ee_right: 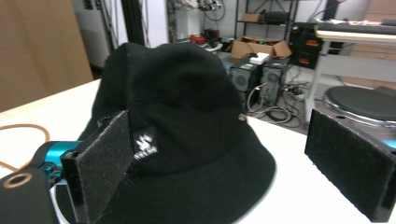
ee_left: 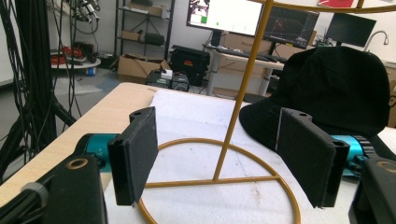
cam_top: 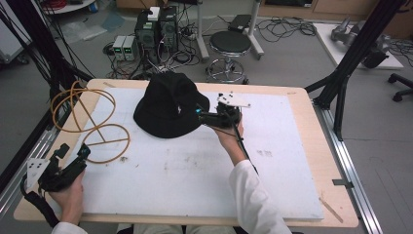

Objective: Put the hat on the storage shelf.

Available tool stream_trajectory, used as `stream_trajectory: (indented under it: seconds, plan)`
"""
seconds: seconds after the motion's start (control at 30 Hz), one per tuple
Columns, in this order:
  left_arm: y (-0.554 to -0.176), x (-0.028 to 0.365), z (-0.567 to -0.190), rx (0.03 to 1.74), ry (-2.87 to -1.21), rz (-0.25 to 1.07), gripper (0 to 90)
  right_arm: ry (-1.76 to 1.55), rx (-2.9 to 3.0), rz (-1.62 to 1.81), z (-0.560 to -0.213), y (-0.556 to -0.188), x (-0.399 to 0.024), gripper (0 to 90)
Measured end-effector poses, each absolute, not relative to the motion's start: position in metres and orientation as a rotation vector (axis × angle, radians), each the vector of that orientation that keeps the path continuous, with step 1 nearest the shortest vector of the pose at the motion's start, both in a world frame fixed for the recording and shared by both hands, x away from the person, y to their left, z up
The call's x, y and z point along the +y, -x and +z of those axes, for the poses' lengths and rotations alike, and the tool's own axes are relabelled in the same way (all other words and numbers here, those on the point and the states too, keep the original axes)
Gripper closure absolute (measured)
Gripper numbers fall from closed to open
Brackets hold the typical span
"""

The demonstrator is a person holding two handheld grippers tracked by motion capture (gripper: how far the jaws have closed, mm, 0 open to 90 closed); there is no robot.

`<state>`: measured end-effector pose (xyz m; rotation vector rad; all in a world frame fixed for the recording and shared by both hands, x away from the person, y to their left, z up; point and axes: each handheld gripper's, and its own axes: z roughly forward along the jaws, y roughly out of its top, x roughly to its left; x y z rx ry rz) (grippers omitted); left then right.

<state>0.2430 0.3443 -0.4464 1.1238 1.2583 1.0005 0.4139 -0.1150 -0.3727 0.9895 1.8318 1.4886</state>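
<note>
From the high view, a black bucket hat (cam_top: pixel 170 105) sits brim-down on the white mat (cam_top: pixel 195 170) that covers most of the wooden bench (cam_top: pixel 311 126), toward the far middle of the mat. To its left stands a yellow wire stand (cam_top: pixel 87 122), its round base ring lying on the mat's left edge and its upper loops rising over the bare wood. The right tongs (cam_top: pixel 207 117) are held low at the hat's right brim, very close to it; whether they touch it cannot be told from here. The left tongs (cam_top: pixel 73 155) rest near the bench's front left corner, pointing at the base ring of the stand. A white-sleeved forearm (cam_top: pixel 253 195) reaches in behind the right tongs. Beyond the bench are a round stool (cam_top: pixel 230 46) and computer towers (cam_top: pixel 156 29) on the floor.

In the left gripper view, the left tongs (ee_left: pixel 224 161) are spread wide, holding nothing. Between the two pads (ee_left: pixel 135 156) the stand's (ee_left: pixel 233 140) upright rod rises from its base ring, which lies on the mat. The hat (ee_left: pixel 336 88) sits farther off at right.

In the right gripper view, the right tongs (ee_right: pixel 233 170) are also released, pads wide apart. The hat (ee_right: pixel 187 126) sits between and just beyond them, a small white logo on its side close to the left pad (ee_right: pixel 102 165); the right pad stands clear of the brim.
</note>
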Motion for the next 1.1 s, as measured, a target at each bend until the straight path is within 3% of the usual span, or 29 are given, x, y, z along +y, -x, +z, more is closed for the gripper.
stream_trajectory:
  seconds: [1.1]
  plan:
    - [-0.244, 0.346, -0.447, 1.258, -1.117, 0.999, 29.7, -0.991, 1.908, 1.442, -0.412, -0.465, -0.006, 7.4]
